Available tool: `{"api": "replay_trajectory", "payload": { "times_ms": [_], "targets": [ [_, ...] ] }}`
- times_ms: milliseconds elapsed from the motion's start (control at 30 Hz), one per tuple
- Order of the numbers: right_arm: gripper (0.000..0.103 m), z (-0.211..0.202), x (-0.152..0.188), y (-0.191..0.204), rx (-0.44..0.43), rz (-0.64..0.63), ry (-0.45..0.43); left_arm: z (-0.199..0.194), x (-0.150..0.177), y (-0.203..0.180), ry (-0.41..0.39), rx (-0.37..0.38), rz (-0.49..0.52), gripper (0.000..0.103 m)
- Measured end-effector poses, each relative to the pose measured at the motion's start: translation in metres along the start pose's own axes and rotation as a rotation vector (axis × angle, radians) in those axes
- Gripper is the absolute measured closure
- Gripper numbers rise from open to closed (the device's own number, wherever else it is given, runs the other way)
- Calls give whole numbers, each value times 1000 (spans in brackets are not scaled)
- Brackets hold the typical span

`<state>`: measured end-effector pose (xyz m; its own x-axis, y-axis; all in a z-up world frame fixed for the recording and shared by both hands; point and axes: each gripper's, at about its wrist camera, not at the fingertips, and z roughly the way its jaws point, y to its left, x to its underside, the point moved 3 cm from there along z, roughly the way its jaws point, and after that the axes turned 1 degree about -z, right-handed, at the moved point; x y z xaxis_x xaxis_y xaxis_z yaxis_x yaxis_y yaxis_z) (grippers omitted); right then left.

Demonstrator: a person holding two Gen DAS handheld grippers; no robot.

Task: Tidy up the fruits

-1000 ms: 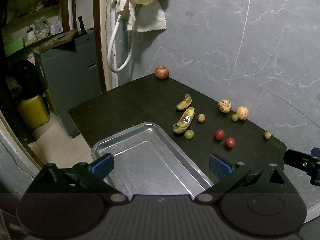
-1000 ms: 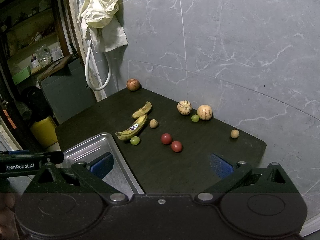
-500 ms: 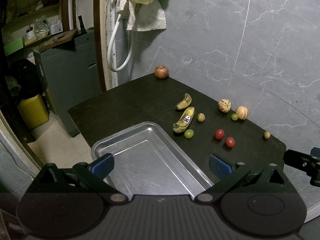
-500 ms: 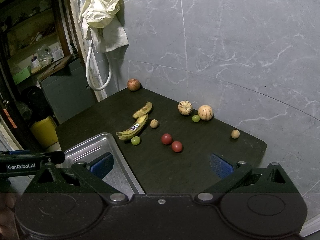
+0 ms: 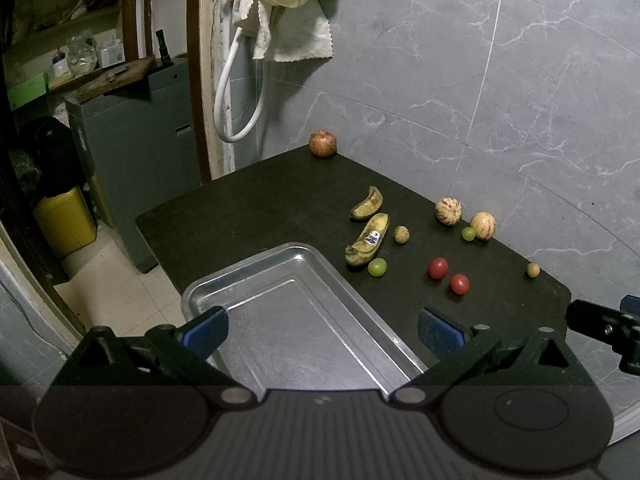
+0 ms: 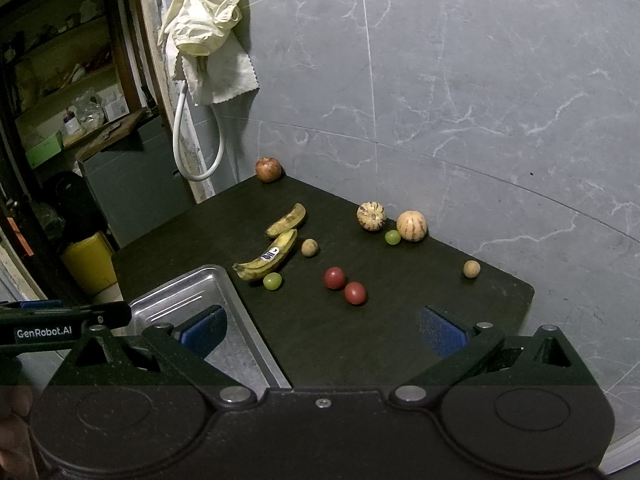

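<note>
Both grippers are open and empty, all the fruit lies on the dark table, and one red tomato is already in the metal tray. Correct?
Not quite. The rectangular metal tray holds nothing; both small red tomatoes lie on the dark table, as the left wrist view shows. The rest stands.

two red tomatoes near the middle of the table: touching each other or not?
Apart. The left wrist view shows a strip of dark table between the upper tomato and the lower tomato; in the right wrist view they look almost joined.
</note>
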<state>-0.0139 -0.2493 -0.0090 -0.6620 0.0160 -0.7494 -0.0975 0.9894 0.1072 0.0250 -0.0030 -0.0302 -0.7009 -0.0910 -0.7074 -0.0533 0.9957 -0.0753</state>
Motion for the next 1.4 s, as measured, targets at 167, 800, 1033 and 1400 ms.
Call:
{"api": "replay_trajectory", "payload": {
  "times_ms": [167, 800, 1033, 1400],
  "targets": [
    [1, 0, 1, 0, 0, -1, 0, 0, 0, 0, 1, -1, 0, 0],
    [1, -6, 3, 15, 44, 17, -17, 4, -4, 9, 1, 60, 20, 0],
    [1, -13, 7, 31, 89, 29, -30, 5, -3, 25, 11, 108, 43, 0],
    [1, -50, 23, 40, 170, 71, -125, 9, 8, 34, -15, 244, 137, 0]
  ]
}}
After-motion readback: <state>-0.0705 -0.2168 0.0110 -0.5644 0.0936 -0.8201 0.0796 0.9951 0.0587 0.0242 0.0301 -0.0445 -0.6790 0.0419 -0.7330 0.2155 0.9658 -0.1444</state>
